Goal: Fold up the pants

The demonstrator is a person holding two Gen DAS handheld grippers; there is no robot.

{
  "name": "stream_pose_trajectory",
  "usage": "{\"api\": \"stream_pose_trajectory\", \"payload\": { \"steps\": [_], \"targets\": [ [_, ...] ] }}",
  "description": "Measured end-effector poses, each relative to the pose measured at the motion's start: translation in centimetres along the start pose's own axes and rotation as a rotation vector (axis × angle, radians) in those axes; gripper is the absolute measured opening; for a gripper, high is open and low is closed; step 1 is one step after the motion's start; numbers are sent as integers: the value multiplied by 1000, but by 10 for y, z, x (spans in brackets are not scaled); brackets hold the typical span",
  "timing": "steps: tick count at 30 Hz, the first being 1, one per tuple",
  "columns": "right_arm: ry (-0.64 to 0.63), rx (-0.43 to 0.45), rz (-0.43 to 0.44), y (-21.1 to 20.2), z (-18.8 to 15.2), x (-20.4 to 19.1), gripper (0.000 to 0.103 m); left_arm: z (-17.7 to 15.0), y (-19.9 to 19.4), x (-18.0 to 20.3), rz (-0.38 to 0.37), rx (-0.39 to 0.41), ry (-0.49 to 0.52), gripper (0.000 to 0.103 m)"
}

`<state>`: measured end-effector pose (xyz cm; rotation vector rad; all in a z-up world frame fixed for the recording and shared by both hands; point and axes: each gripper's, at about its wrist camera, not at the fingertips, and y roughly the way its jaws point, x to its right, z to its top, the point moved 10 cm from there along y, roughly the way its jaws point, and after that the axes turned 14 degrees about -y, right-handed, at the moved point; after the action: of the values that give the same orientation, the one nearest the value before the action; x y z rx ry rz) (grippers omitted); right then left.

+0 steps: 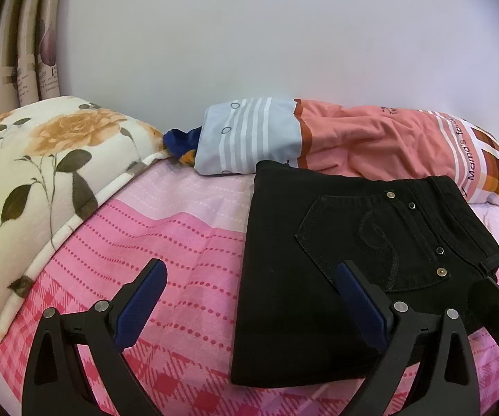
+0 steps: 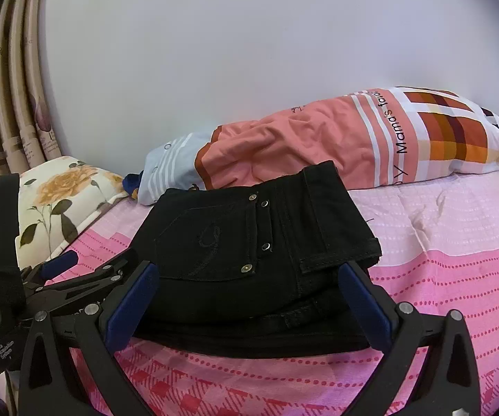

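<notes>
Black jeans (image 1: 336, 263), folded into a compact stack, lie on a pink patterned bedsheet (image 1: 166, 235) with a back pocket (image 1: 364, 242) and its brass rivets facing up. Seen from the right wrist camera, the waistband and a belt loop sit on the stack's right edge, with several denim layers showing along the near side.

Both handheld grippers hover at the near edge of the bundle. The left gripper (image 1: 253, 277) is spread wide and grips nothing: its left blue-padded finger sits over bare sheet, while its right finger (image 1: 357, 298) is in front of the jeans' near right part. The right gripper (image 2: 249, 284) is likewise wide open and empty, its two blue pads (image 2: 131, 308) flanking the front of the folded stack; whether they touch the fabric cannot be told. In the right wrist view the left gripper (image 2: 76, 267) appears low at the left, just beside the jeans.

Behind the jeans, against a plain pale wall (image 1: 249, 41), lies a pillow (image 2: 371, 138) in salmon, blue stripes and an orange-brown check, printed "Mama's". A cream quilt with yellow roses (image 1: 41, 159) is at the left, near beige printed curtains (image 1: 24, 69).
</notes>
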<state>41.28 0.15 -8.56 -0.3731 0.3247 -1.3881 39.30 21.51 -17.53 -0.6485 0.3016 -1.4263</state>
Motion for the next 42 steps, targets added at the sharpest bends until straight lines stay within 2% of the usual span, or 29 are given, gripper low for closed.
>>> {"api": "stream_pose_trajectory", "payload": {
  "steps": [5,13,26,29,31,34,37,41,42],
  "targets": [
    [3,-2,2,0,0,0,103,-2,-1,-4,27,-1,1,101],
    [-11,-6,22,3,-2,-2,103,-2,-4,-2,44,-13,50,101],
    [2,-5,42,4,-1,1,103,4,-6,-13,19,-54,-30,103],
    [9,-4,44,3,0,1,103,8,-14,-14,13,-42,-52,103],
    [18,-9,51,3,0,1,103,18,-27,-15,-14,1,-81,103],
    [40,-16,63,5,-1,3,103,36,-48,-24,33,100,-129,103],
    [41,-14,69,4,0,3,103,47,-58,-25,84,132,-102,103],
    [0,-15,64,3,3,-1,103,48,-61,-31,149,116,-87,103],
    [-1,-17,64,3,4,-2,103,46,-60,-31,134,95,-87,103]
  ]
}}
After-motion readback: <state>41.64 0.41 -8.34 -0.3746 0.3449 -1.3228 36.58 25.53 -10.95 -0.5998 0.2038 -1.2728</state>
